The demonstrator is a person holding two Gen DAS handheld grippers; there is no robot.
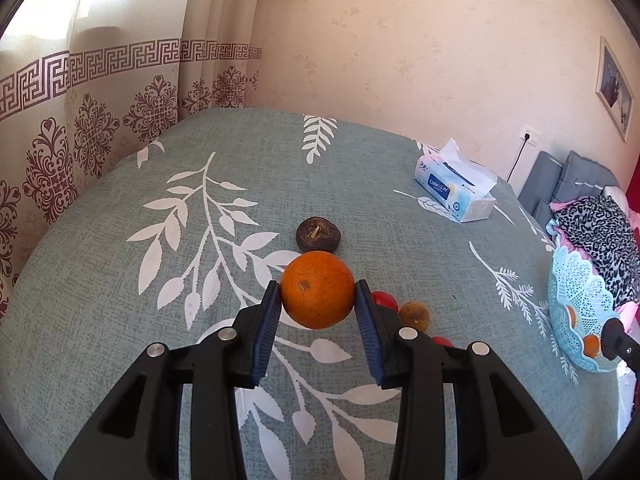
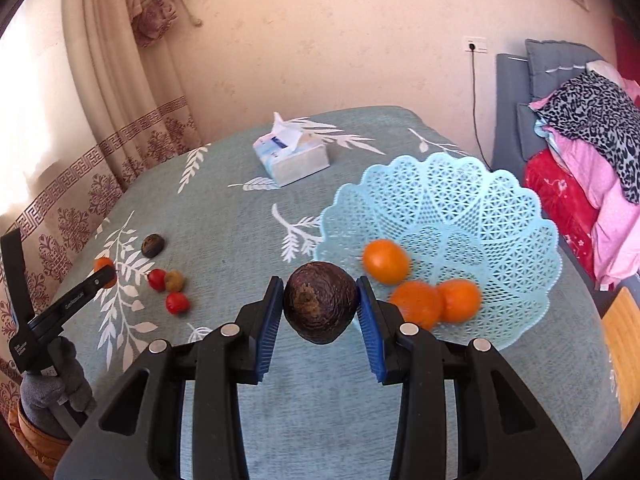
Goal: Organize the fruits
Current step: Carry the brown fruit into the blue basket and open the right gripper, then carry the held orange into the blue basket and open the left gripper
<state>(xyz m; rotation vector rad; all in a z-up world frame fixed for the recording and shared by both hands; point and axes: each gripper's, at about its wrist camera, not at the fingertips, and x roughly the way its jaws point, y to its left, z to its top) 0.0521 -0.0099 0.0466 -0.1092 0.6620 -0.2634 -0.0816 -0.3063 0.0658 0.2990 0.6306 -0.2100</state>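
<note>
My left gripper [image 1: 318, 300] is shut on an orange [image 1: 317, 289] just above the grey-green tablecloth. Beyond it lies a dark brown fruit [image 1: 318, 234]; to its right are red fruits [image 1: 385, 300] and a small yellow-brown fruit [image 1: 415, 315]. My right gripper [image 2: 320, 306] is shut on a dark brown fruit [image 2: 320, 307], held at the near left rim of the light blue lace basket [image 2: 460, 200]. Three oranges [image 2: 418, 303] lie in the basket. The left gripper [image 2: 105, 274] also shows at the left of the right wrist view.
A tissue box [image 2: 290, 156] stands at the back of the table [image 1: 120, 280]. Curtains hang at the left. A grey sofa with piled clothes [image 2: 592, 140] stands right of the table. The basket [image 1: 576, 312] sits near the table's right edge.
</note>
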